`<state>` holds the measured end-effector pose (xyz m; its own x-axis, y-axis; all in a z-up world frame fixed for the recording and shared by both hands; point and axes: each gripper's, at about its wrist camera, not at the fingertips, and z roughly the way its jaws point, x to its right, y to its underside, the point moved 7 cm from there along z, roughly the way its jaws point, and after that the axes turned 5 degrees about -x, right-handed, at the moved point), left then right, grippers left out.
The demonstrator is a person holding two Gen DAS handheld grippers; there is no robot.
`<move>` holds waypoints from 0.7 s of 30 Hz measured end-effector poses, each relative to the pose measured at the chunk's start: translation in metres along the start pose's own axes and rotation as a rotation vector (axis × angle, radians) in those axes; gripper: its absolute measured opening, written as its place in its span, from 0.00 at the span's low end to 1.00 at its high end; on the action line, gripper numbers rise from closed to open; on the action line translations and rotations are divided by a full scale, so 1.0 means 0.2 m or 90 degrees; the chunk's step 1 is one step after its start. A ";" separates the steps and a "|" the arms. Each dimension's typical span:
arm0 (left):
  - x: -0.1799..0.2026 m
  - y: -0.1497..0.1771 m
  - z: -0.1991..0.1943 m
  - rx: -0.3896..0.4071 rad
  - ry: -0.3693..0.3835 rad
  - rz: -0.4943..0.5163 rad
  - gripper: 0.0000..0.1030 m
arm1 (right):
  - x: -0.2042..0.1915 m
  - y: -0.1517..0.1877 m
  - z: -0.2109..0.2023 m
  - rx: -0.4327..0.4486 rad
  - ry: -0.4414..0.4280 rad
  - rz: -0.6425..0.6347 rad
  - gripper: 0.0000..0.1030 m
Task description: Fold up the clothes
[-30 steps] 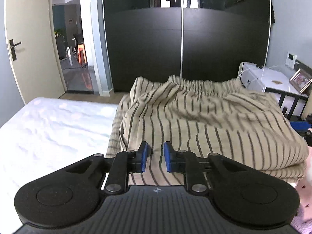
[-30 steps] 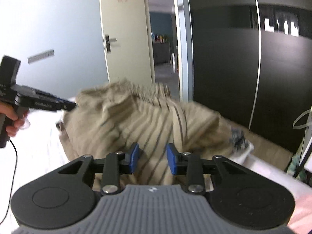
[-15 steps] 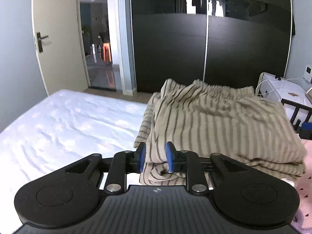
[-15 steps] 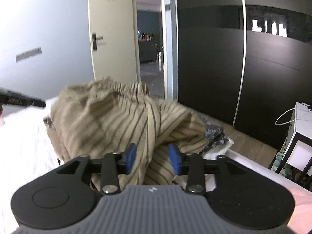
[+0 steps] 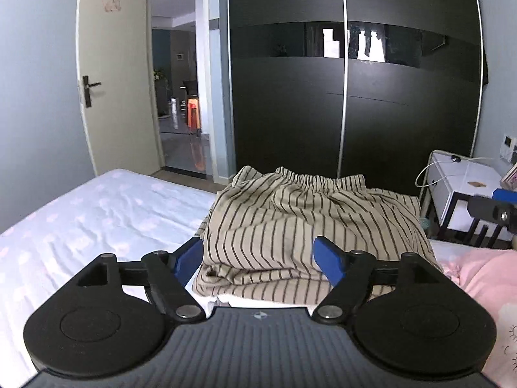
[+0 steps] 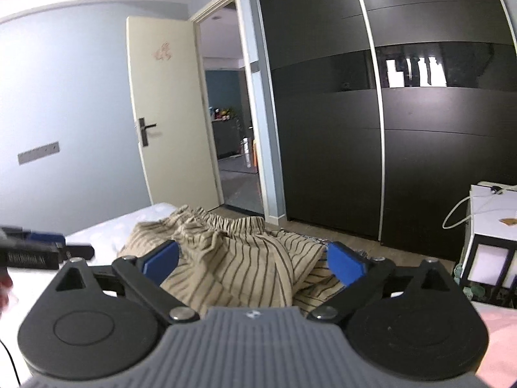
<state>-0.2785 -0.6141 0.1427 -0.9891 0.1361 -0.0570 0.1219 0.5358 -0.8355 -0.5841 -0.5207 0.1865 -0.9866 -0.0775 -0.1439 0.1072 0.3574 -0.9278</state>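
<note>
A beige trouser-like garment with dark stripes lies folded in a stack on the bed, its elastic waistband at the far end. My left gripper hovers at the stack's near edge. Its jaws are opening, the blue pads wide apart and off the cloth. In the right wrist view the same garment lies rumpled beyond my right gripper, whose jaws are also opening with nothing pressed between them. The right gripper shows at the left view's right edge. The left gripper shows at the right view's left edge.
The bed has a pale sheet stretching left. A pink cloth lies to the right of the stack. A white nightstand with a cable stands beyond. A black wardrobe and an open door fill the background.
Both grippers' jaws have spread from nearly shut to wide apart. Both have drawn back and up from the striped garment, which has settled on the bed.
</note>
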 end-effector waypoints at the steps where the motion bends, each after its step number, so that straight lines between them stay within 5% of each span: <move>1: 0.02 0.01 -0.02 0.002 -0.016 0.000 0.73 | -0.01 0.00 -0.02 -0.001 0.001 0.007 0.97; 6: 0.08 0.05 -0.12 0.034 -0.089 -0.014 0.74 | -0.06 0.04 -0.08 0.004 0.010 0.030 0.97; 21: 0.16 0.25 -0.22 0.001 -0.050 -0.118 0.78 | -0.17 0.25 -0.24 -0.018 0.013 0.047 0.97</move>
<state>-0.3012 -0.5458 0.1223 -0.9980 -0.0303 0.0553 -0.0628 0.5444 -0.8364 -0.5515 -0.4549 0.1614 -0.9784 -0.0307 -0.2045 0.1769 0.3879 -0.9046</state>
